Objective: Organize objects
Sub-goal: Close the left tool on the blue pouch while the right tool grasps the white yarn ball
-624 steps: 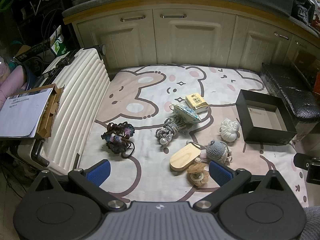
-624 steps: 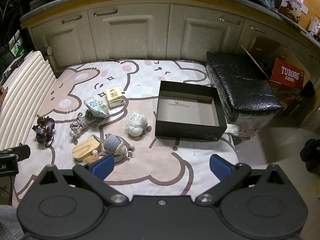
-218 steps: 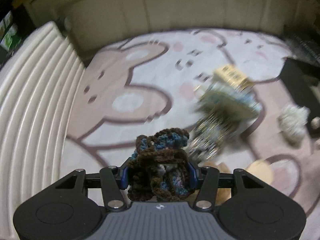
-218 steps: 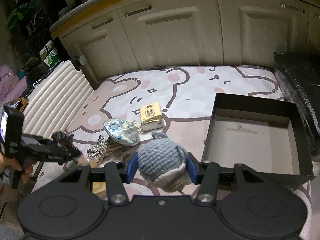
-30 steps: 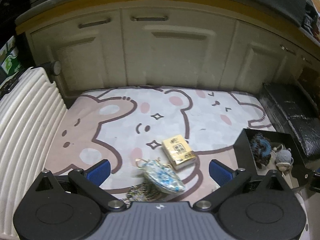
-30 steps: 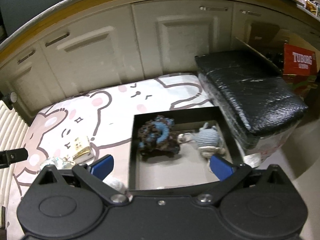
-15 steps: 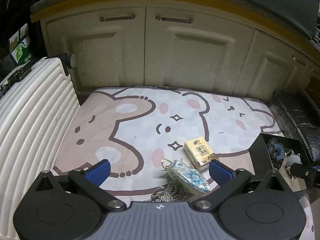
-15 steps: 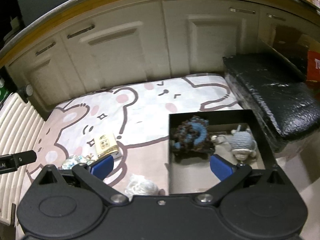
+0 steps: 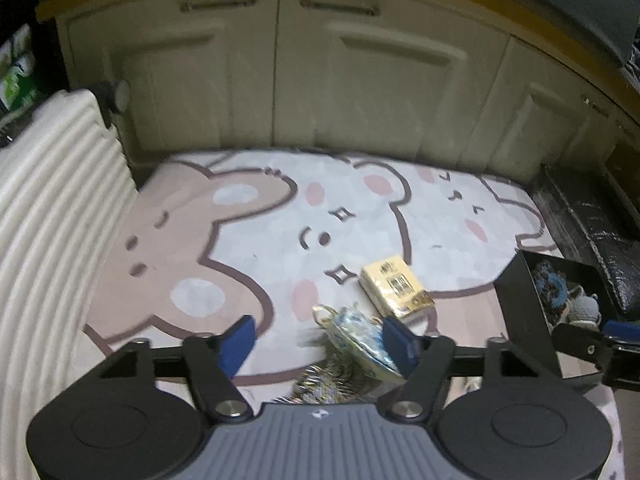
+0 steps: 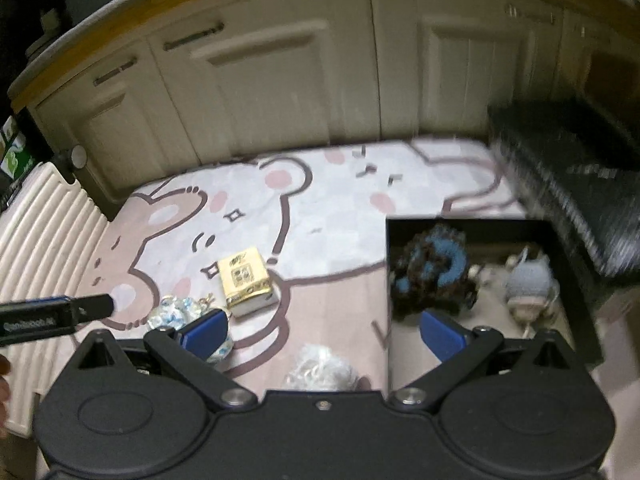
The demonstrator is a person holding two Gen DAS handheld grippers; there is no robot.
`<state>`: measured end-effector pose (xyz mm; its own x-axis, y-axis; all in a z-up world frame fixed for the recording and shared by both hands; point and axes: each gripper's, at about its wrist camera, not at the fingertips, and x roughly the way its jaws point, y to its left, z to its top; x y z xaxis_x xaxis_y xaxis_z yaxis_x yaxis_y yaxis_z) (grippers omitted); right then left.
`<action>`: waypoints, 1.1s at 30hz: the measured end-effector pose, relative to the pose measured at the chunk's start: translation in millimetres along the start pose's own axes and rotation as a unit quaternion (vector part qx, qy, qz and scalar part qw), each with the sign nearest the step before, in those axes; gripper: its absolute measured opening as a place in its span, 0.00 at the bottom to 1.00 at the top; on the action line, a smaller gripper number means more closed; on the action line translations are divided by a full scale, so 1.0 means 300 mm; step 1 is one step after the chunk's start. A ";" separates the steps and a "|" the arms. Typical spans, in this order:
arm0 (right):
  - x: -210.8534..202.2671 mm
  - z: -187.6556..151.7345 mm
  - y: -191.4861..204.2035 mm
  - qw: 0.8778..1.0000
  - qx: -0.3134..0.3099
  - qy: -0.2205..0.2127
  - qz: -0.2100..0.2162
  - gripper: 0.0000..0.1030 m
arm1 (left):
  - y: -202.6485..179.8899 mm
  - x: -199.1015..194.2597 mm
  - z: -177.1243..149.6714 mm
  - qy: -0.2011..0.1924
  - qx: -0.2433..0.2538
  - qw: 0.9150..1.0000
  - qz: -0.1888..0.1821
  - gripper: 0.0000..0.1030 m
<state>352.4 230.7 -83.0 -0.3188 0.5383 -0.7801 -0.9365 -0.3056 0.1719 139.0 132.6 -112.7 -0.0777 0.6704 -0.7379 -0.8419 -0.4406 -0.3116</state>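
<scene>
My left gripper [image 9: 316, 340] hangs low over the bear-print mat [image 9: 248, 240], its jaws closing. A blue-and-white floral pouch [image 9: 354, 338] lies between them against the right pad, and the left pad is clear of it. A yellow packet [image 9: 396, 288] lies just beyond. My right gripper [image 10: 324, 334] stands open above a white yarn ball [image 10: 320, 368], beside the black box [image 10: 387, 280]. Inside the box are a brown-and-blue crochet piece [image 10: 432, 276] and a grey knitted doll [image 10: 528, 284]. The right view also shows the pouch [image 10: 176, 312], the packet [image 10: 246, 280] and the left gripper [image 10: 56, 316].
A white ribbed suitcase [image 9: 52, 240] borders the mat on the left. Cream cabinet doors [image 9: 280, 80] close off the back. A black padded bench [image 10: 568, 184] stands right of the box. A braided cord bundle [image 9: 328, 380] lies under the pouch.
The left gripper's fingers have drawn closer together and it has sunk toward the pouch. The right gripper has shifted left off the box, bringing the white yarn ball into view.
</scene>
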 end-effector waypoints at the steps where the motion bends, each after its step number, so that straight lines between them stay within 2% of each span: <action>1: 0.007 0.003 -0.017 1.000 0.016 0.006 0.016 0.94 | -0.004 0.013 -0.001 0.007 -0.002 1.000 -0.005 0.59; 2: 0.013 0.002 -0.025 0.999 0.026 0.009 0.024 0.83 | -0.007 0.027 -0.002 0.014 -0.004 1.000 -0.007 0.56; 4: 0.031 0.001 -0.034 0.999 0.036 0.024 0.026 0.71 | -0.015 0.056 -0.004 0.026 -0.006 1.000 -0.010 0.50; 8: 0.082 -0.017 -0.040 0.996 0.048 0.066 0.031 0.59 | -0.017 0.103 0.000 0.045 -0.030 0.998 -0.022 0.42; 14: 0.159 -0.040 -0.039 0.991 0.060 0.115 0.029 0.50 | -0.031 0.173 0.006 0.069 -0.042 0.997 -0.021 0.34; 20: 0.229 -0.050 -0.017 0.988 0.044 0.146 0.013 0.45 | -0.048 0.234 0.009 0.088 -0.039 0.995 -0.012 0.34; 27: 0.283 -0.057 0.021 0.987 -0.001 0.163 -0.011 0.44 | -0.067 0.300 0.008 0.109 -0.027 0.994 0.004 0.34; 33: 0.313 -0.063 0.063 0.985 -0.046 0.164 -0.032 0.47 | -0.072 0.328 0.007 0.115 -0.030 0.993 0.000 0.32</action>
<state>307.5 260.6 -164.5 -0.1816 0.2805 -0.9425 -0.9309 -0.3579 0.0729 148.4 209.3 -177.4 0.0531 0.5196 -0.8528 -0.8079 -0.4796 -0.3425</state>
